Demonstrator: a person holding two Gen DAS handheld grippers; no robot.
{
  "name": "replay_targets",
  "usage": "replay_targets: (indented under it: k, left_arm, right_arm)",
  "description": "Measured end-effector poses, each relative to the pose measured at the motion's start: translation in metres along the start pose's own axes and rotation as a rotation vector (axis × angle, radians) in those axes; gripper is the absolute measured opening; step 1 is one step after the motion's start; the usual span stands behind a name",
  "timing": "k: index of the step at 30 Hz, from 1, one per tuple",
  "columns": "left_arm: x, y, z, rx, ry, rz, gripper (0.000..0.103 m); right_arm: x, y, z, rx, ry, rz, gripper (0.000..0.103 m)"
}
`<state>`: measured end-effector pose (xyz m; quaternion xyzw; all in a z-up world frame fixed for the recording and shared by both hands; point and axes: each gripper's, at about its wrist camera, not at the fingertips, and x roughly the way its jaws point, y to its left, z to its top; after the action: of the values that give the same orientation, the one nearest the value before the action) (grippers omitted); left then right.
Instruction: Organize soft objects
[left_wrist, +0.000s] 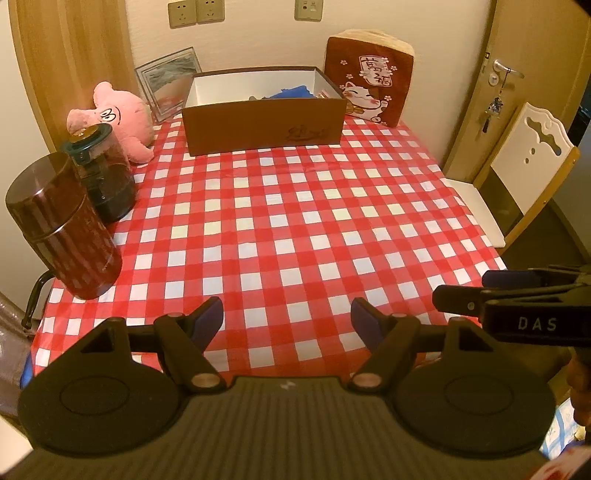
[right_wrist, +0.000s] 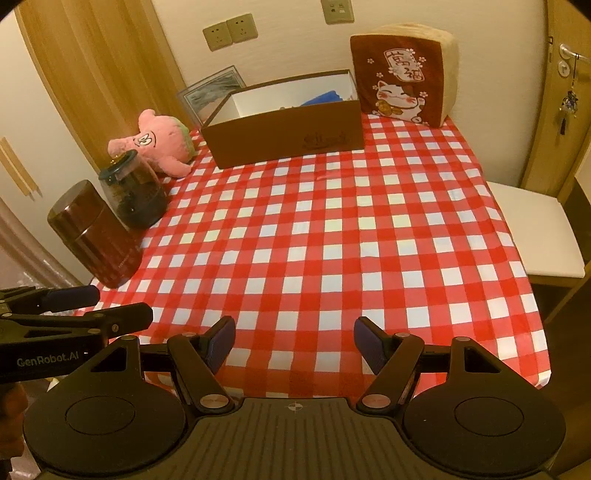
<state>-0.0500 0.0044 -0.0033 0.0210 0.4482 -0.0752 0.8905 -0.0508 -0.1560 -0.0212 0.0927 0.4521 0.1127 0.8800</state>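
A red and white checked cloth (left_wrist: 280, 221) covers the worktop, and its middle is bare. At the far edge by the wall sits a brown cardboard box (left_wrist: 264, 123) with a blue soft thing (left_wrist: 291, 92) inside. A pink plush pig (left_wrist: 118, 118) lies at the left. The left tool (left_wrist: 287, 321) and the right tool (right_wrist: 294, 339) both gape wide, holding nothing, above the near edge.

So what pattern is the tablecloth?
Red and white checks on the tablecloth, clearest in the right wrist view.

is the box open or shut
Open. The box has no lid on top; its white inner walls show, and something blue lies inside at the right. The rest of its contents cannot be told.
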Motion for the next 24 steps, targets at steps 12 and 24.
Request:
replay_targets:
  k: [12,24]
  left_arm:
    - [0.0005,0.0021,0.0009,-0.001,-0.002,-0.002,0.075]
    - [0.0001,0.0038,0.0043,-0.005,-0.007,-0.002,0.075]
  right_arm:
    - [0.0005,0.0033,0.0006,-0.003,-0.003,0.001,0.071]
    - [0.0006,0.0054,0.0028,-0.005,-0.004,0.0,0.071]
